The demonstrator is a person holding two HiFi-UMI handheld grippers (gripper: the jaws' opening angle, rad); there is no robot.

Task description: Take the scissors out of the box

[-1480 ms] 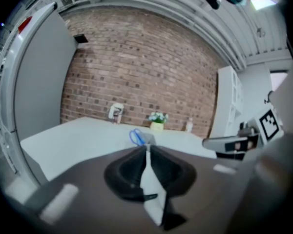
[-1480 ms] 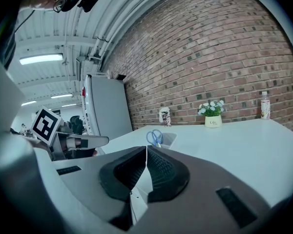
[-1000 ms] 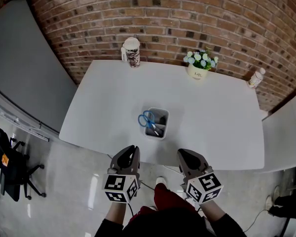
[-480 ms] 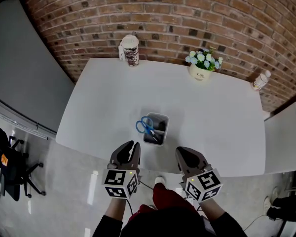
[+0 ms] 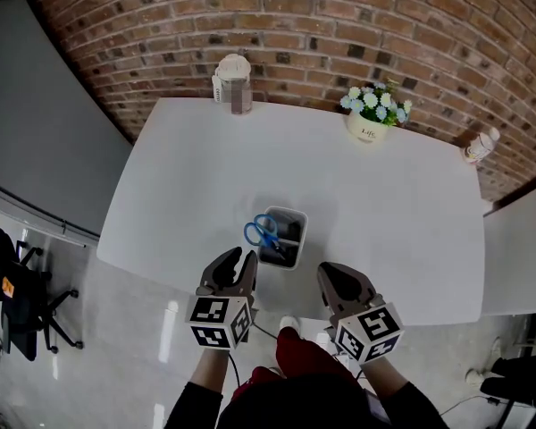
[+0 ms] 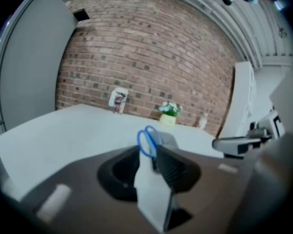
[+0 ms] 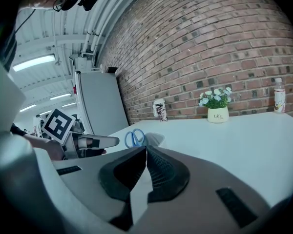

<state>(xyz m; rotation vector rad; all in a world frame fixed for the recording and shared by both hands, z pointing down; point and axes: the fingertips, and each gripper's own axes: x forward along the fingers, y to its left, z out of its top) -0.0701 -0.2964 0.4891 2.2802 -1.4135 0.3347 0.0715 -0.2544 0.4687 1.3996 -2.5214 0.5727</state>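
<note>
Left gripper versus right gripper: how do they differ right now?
The left gripper has jaws apart, just been opening, nothing between them; the right gripper has jaws together. The left gripper view puts the scissors straight ahead; the right gripper view shows them off to the left. Both are empty, short of the box.

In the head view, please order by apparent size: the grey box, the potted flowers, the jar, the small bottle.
1. grey box and potted flowers: they look alike, so not ranked.
2. jar.
3. small bottle, at the picture's edge, so its true size is unsure.
</note>
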